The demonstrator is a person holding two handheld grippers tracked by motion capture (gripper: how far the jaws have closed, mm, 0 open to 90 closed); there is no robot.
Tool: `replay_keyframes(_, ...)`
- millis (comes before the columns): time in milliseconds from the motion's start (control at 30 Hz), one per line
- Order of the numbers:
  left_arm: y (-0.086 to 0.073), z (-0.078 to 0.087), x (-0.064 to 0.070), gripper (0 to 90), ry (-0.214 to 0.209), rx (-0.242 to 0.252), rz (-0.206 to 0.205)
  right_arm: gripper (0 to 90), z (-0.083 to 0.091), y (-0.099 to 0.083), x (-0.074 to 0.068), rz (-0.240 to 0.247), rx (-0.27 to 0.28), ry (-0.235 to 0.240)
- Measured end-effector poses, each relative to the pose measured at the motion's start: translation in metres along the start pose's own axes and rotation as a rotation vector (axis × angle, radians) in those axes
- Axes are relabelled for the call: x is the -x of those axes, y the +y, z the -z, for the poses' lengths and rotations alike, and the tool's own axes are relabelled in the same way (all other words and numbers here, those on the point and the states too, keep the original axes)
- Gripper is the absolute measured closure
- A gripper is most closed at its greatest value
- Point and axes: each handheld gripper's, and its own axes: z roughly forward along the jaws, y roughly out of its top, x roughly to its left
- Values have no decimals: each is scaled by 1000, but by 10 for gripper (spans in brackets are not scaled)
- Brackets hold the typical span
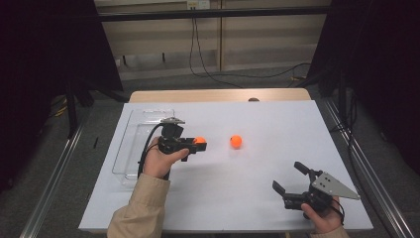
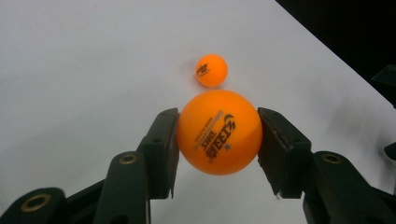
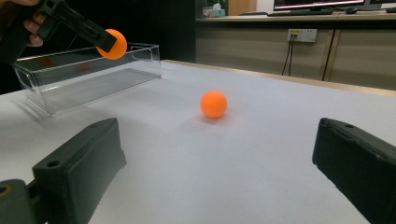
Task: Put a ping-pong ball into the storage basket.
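My left gripper is shut on an orange ping-pong ball with black print, held above the white table; the right gripper view shows the same held ball lifted beside the bin. A second orange ball lies loose on the table just right of it, also seen as a small ball past the held one and as a resting ball. My right gripper is open near the front right of the table, jaws wide apart with nothing between them.
A clear plastic bin sits at the left of the white table, behind my left hand. The table's front edge runs close to my right hand. Cables hang down the wall behind the table.
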Motion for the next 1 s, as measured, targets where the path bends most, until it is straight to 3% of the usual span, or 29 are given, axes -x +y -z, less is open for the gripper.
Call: replay_keyframes(1000, 1, 11, -10, 509, 18, 5, 18, 10, 0, 0, 0, 2, 1, 0)
